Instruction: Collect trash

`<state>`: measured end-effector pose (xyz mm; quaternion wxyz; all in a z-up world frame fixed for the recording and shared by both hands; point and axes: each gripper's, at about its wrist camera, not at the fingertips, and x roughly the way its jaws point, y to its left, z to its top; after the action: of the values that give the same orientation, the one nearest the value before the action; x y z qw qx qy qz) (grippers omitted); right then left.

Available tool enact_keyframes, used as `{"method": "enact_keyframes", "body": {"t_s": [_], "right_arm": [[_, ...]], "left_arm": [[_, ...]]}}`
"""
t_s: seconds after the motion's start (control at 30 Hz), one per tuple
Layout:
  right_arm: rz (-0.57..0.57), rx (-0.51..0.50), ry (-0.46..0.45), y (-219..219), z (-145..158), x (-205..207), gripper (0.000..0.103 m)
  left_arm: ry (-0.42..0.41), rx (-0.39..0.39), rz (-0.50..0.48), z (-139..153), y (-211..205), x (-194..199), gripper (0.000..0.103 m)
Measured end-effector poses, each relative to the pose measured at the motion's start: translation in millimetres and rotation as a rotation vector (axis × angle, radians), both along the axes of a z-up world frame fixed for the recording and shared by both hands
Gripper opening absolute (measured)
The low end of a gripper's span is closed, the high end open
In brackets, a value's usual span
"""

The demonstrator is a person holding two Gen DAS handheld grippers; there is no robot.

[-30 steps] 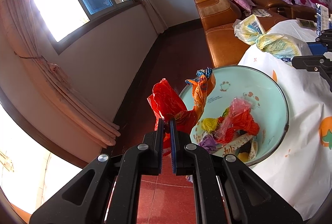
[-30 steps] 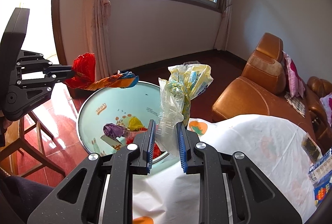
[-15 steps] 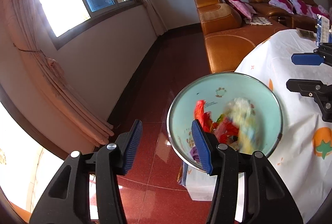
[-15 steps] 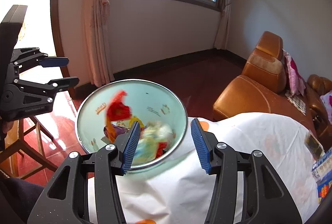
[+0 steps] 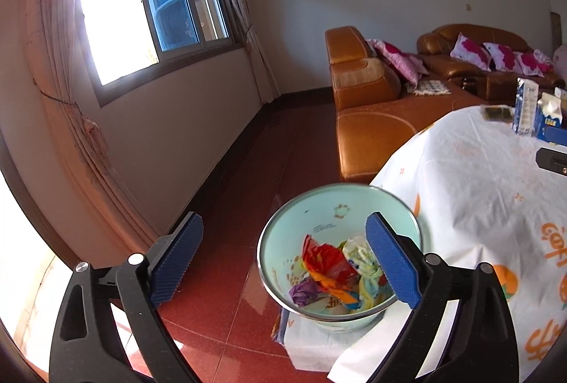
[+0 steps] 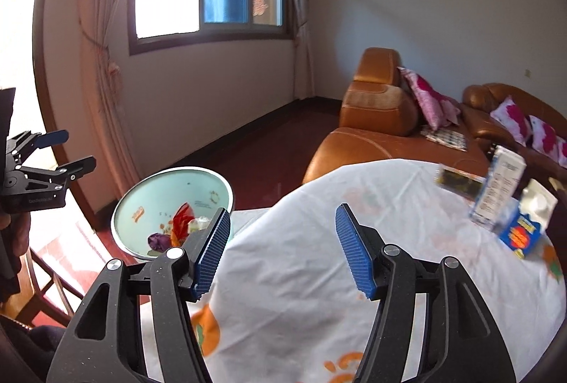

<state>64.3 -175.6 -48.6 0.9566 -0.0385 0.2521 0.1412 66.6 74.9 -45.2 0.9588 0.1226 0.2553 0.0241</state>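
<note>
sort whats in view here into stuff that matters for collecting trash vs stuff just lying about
Job:
- bin
- wrappers in the bin
- cartons on the table
- left claw, right claw, both open and holding nothing

Lying about:
- sofa
- cushions
- curtain

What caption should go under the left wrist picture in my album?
Open left gripper above a mint bin of colourful wrappers, beside a white tablecloth.

Sun blasts thru the window (image 5: 117,25), blown out white upper left in both views. Cartons (image 6: 510,206) at right are motion-blurred, fisheye bends the edges, corners go dark.
</note>
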Motion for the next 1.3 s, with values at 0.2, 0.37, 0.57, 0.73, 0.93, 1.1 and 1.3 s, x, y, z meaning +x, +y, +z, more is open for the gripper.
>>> {"method": "enact_keyframes", "body": {"t_s": [0.2, 0.37, 0.57, 0.73, 0.93, 1.1, 1.3], "right_arm": [[-0.051, 0.015, -0.044, -14.2, 11.9, -21.3, 0.066], [-0.072, 0.019, -0.066, -15.9, 15.2, -31.8, 0.066], [-0.084, 0.038, -0.072, -19.5, 15.8, -38.1, 0.068], [-0.078, 0.039, -0.075, -18.2, 15.4, -38.6, 0.068], [-0.076, 0.041, -0.075, -18.4, 14.2, -39.7, 0.069], [-0.082, 0.047, -0.081, -19.5, 15.0, -41.2, 0.069], [-0.084, 0.047, -0.086, -19.6, 15.7, -43.4, 0.069]], "left_arm": [[-0.032, -0.007, -0.025, 10.9, -10.7, -10.5, 0.095], [-0.052, -0.015, -0.030, 15.8, -13.0, -15.2, 0.097], [-0.059, -0.018, -0.032, 18.0, -11.6, -17.3, 0.097], [-0.063, -0.017, -0.033, 19.0, -11.3, -18.3, 0.097], [-0.065, -0.016, -0.032, 19.1, -11.3, -18.3, 0.097], [-0.062, -0.017, -0.030, 19.1, -10.6, -18.3, 0.097], [-0.064, -0.010, -0.026, 20.5, -9.1, -17.7, 0.097]]}}
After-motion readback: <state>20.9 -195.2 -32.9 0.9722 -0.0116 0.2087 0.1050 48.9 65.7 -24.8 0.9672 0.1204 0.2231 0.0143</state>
